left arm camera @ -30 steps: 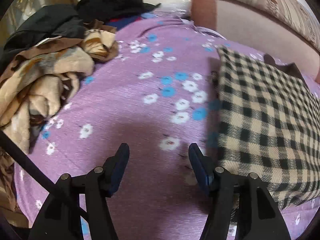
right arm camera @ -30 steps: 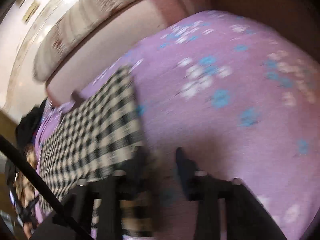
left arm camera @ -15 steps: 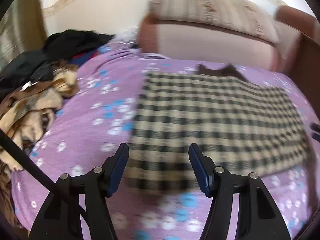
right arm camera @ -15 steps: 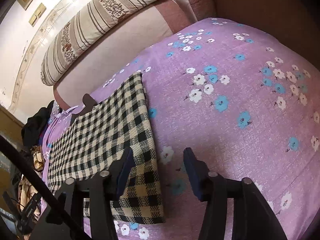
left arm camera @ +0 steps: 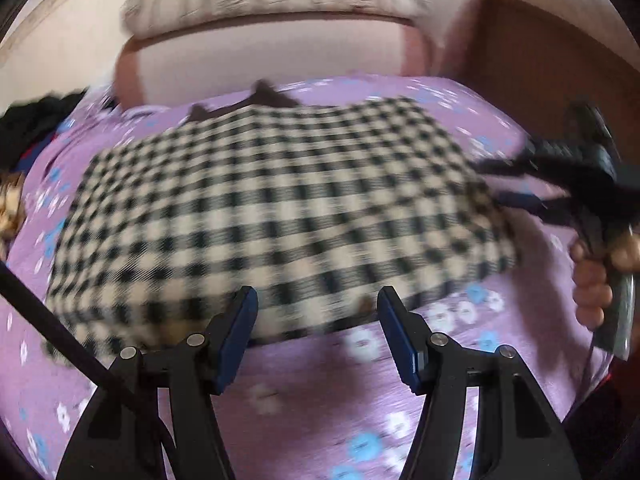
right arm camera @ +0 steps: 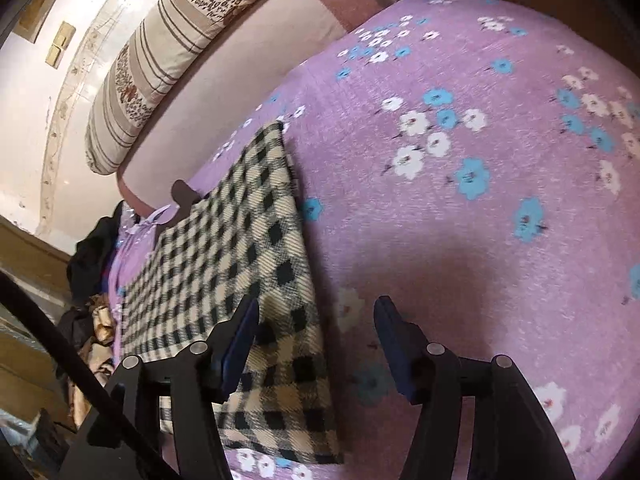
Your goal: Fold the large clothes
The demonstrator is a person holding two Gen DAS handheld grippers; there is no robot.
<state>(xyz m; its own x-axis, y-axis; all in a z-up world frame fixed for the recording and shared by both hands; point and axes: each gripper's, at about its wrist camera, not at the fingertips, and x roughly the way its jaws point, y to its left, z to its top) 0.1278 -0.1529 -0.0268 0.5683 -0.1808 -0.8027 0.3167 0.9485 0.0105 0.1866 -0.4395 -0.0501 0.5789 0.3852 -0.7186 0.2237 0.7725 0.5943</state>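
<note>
Jaws on both grippers stood spread with nothing between them. The left gripper hovered over the near hem of the checked garment, which lay flat on the purple flowered bedspread as a wide rectangle, a dark collar piece poking out at its far edge. A second before, that camera had looked mostly at bare bedspread and the heap of unfolded clothes off to its left, with the garment only at the right margin — since then it had swung round to face the cloth squarely, and the picture was blurred with the motion. The right gripper had settled from a smeared sweep into a steady view along the garment's right edge, its left finger above the checked cloth and its right finger over the bedspread; in the left view it showed at the garment's right side, held in a hand. Both tools thus appeared to have been brought into place around the garment, and I judged that the next fold was about to begin, with a hold on an edge or corner not yet taken. A striped cushion rested on the headboard beyond.
</note>
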